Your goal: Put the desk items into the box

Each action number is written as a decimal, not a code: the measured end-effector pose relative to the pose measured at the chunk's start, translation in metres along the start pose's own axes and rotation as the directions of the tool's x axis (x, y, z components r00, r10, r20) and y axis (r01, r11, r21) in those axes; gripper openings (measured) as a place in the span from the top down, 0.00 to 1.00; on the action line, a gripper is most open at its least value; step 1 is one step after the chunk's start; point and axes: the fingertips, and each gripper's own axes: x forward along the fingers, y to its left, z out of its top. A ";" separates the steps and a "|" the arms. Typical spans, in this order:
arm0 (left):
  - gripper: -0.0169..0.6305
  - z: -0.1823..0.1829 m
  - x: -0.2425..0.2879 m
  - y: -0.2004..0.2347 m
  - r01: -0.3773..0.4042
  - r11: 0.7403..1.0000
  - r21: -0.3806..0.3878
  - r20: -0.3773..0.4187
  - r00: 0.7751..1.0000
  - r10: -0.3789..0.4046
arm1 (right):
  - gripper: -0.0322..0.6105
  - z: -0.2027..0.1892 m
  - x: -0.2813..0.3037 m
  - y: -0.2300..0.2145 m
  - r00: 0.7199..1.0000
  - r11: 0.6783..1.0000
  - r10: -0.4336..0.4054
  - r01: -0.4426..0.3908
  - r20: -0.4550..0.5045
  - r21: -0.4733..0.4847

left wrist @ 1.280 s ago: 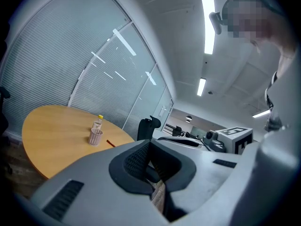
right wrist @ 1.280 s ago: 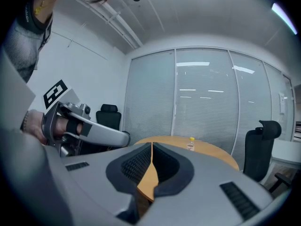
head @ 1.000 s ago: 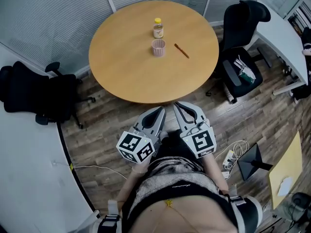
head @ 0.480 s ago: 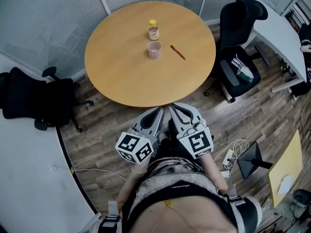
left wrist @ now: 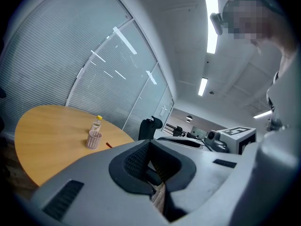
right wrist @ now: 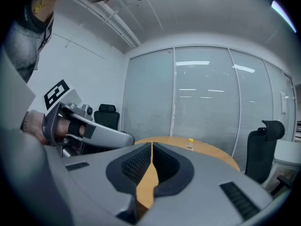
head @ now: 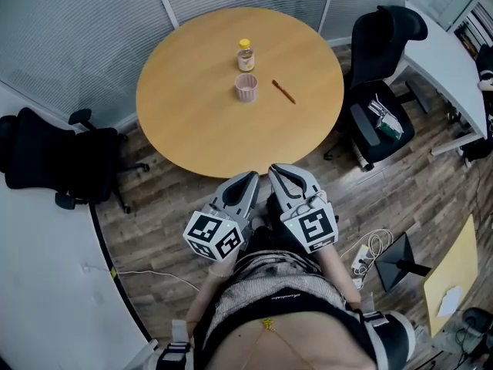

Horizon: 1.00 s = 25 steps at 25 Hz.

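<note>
Nothing is going into a box yet: the small yellow-capped bottle point(head: 246, 54), pink cup point(head: 246, 88) and pencil point(head: 283, 92) are sitting top middle on the round table point(head: 192, 129), while the left gripper point(head: 249, 179) and right gripper point(head: 278, 173) are hanging low, jaws shut, empty.

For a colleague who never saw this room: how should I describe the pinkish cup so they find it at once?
Find the round wooden table. On its far half, the cup stands just in front of the yellow-capped bottle and left of the thin brown pen. It alone is pale pink and open at the top.
</note>
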 end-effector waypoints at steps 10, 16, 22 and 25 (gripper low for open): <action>0.97 0.005 0.021 0.011 -0.025 1.000 -0.014 0.009 1.000 0.025 | 0.91 -0.004 0.015 -0.018 1.000 0.999 0.018 -0.018 -0.001 0.037; 0.97 0.015 0.052 0.023 -0.039 0.999 -0.013 0.010 0.999 0.039 | 0.91 -0.003 0.035 -0.048 1.000 0.998 0.029 -0.030 0.004 0.058; 0.97 0.037 0.089 0.035 -0.061 0.998 -0.003 0.025 0.998 0.061 | 0.91 0.004 0.059 -0.085 0.997 0.996 0.075 -0.076 0.019 0.052; 0.97 0.049 0.106 0.041 -0.084 0.996 0.001 0.036 0.996 0.084 | 0.91 0.012 0.072 -0.105 0.995 0.994 0.099 -0.100 0.029 0.040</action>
